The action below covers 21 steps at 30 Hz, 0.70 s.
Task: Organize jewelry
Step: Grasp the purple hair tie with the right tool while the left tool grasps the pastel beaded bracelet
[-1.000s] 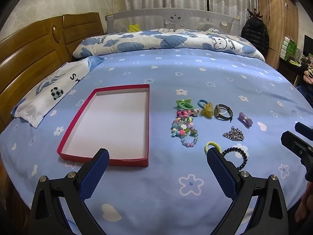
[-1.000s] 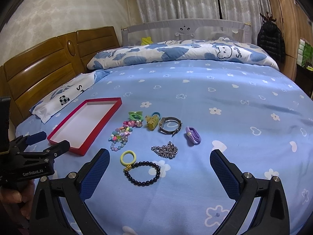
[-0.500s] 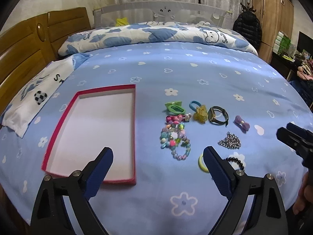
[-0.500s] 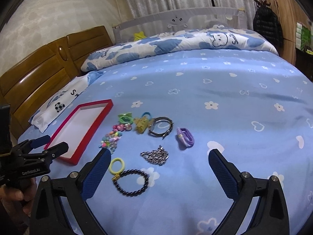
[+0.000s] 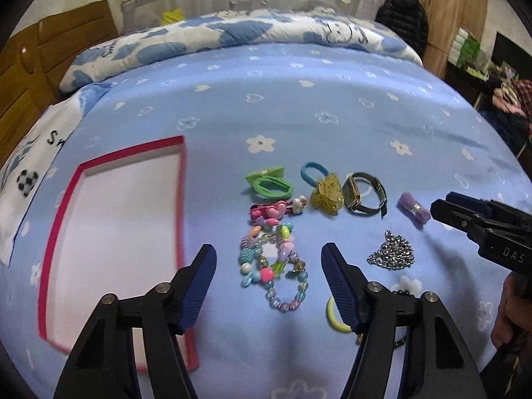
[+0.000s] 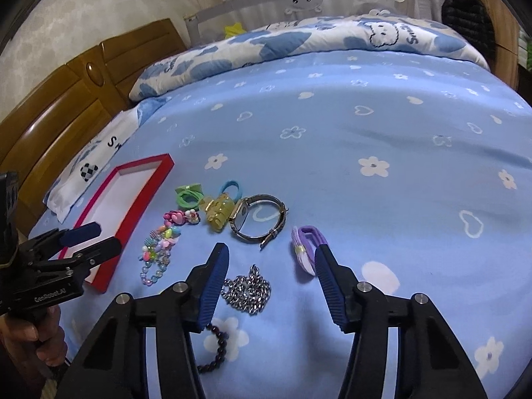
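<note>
Jewelry lies on the blue bed sheet: a colourful bead bracelet (image 5: 272,262), a silver chain (image 5: 392,254) (image 6: 247,287), a watch (image 5: 364,194) (image 6: 257,217), a yellow claw clip (image 5: 327,194), a green hair tie (image 5: 271,184), a purple bow tie (image 5: 414,207) (image 6: 307,247), a yellow hair tie (image 5: 335,311) and a black bead bracelet (image 6: 214,349). An empty red tray (image 5: 181,199) (image 6: 133,206) lies to the left. My left gripper (image 5: 269,262) is open above the bead bracelet. My right gripper (image 6: 271,261) is open above the silver chain.
A cloud-print duvet (image 5: 232,40) is bunched at the far end of the bed. A wooden headboard (image 6: 66,99) and a white pillow (image 5: 26,173) are on the left. A wardrobe (image 5: 449,16) and clutter stand to the right.
Both grippers have moved forward and down toward the jewelry and narrowed their opening. The left one now frames the bead bracelet, the right one the silver chain.
</note>
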{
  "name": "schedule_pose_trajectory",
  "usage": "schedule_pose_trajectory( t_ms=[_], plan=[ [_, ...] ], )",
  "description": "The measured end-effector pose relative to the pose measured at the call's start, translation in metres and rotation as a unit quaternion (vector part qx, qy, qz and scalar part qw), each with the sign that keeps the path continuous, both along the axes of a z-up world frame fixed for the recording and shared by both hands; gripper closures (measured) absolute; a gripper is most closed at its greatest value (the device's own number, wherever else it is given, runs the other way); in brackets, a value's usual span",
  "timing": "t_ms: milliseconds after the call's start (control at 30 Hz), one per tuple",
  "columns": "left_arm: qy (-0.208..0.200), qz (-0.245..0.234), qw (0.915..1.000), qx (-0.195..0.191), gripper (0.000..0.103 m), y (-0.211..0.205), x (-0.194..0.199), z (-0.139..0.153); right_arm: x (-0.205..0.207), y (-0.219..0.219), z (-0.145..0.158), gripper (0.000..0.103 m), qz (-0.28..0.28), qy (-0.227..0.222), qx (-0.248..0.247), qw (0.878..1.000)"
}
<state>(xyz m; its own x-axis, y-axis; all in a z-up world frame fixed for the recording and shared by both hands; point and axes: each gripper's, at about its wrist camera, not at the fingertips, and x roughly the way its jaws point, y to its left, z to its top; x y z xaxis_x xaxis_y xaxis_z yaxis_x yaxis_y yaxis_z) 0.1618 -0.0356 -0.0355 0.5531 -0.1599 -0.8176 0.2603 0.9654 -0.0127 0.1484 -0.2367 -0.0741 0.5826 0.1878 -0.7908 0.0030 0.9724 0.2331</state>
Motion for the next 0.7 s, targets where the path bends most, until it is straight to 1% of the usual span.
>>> schedule_pose_trajectory(
  t_ms=[67, 167, 233, 300, 367, 433, 467, 500, 533, 567, 600, 667, 700],
  plan=[
    [0.011, -0.004, 0.9999, 0.007, 0.043, -0.006, 0.011, -0.008, 0.006, 0.000, -0.006, 0.049, 0.003, 0.008, -0.003, 1.000],
    [0.028, -0.004, 0.9995, 0.013, 0.053, -0.010, 0.027, -0.019, 0.012, -0.002, -0.014, 0.051, 0.003, 0.018, -0.006, 1.000],
    [0.039, -0.007, 0.9992, 0.011, 0.062, -0.012, 0.036, -0.026, 0.016, -0.003, -0.019, 0.052, 0.002, 0.024, -0.010, 1.000],
    [0.048, -0.008, 0.9987, 0.012, 0.067, -0.014, 0.043, -0.034, 0.020, -0.005, -0.024, 0.056, 0.003, 0.032, -0.012, 0.999],
    [0.055, -0.008, 0.9984, 0.011, 0.071, -0.015, 0.047, -0.040, 0.024, -0.005, -0.028, 0.061, 0.006, 0.039, -0.014, 0.999],
    [0.061, -0.011, 0.9980, 0.008, 0.080, -0.015, 0.050, -0.045, 0.027, -0.004, -0.033, 0.065, 0.010, 0.046, -0.020, 0.999],
    [0.062, -0.013, 0.9980, 0.008, 0.083, -0.014, 0.050, -0.046, 0.028, -0.003, -0.036, 0.068, 0.011, 0.049, -0.024, 0.998],
    [0.061, -0.014, 0.9980, 0.006, 0.090, -0.014, 0.051, -0.046, 0.029, -0.003, -0.039, 0.072, 0.012, 0.054, -0.028, 0.998],
    [0.062, -0.018, 0.9979, 0.000, 0.096, -0.013, 0.052, -0.046, 0.030, -0.002, -0.042, 0.085, 0.012, 0.058, -0.029, 0.998],
    [0.062, -0.018, 0.9979, -0.004, 0.096, -0.013, 0.052, -0.045, 0.030, -0.003, -0.045, 0.088, 0.012, 0.064, -0.030, 0.997],
    [0.057, -0.019, 0.9981, -0.008, 0.096, -0.011, 0.051, -0.044, 0.030, -0.003, -0.046, 0.088, 0.011, 0.064, -0.029, 0.997],
    [0.051, -0.018, 0.9984, -0.014, 0.097, -0.008, 0.048, -0.041, 0.027, -0.002, -0.043, 0.089, 0.009, 0.057, -0.031, 0.998],
    [0.048, -0.016, 0.9985, -0.023, 0.097, -0.005, 0.047, -0.038, 0.025, -0.001, -0.040, 0.089, 0.010, 0.052, -0.031, 0.998]
  ],
)
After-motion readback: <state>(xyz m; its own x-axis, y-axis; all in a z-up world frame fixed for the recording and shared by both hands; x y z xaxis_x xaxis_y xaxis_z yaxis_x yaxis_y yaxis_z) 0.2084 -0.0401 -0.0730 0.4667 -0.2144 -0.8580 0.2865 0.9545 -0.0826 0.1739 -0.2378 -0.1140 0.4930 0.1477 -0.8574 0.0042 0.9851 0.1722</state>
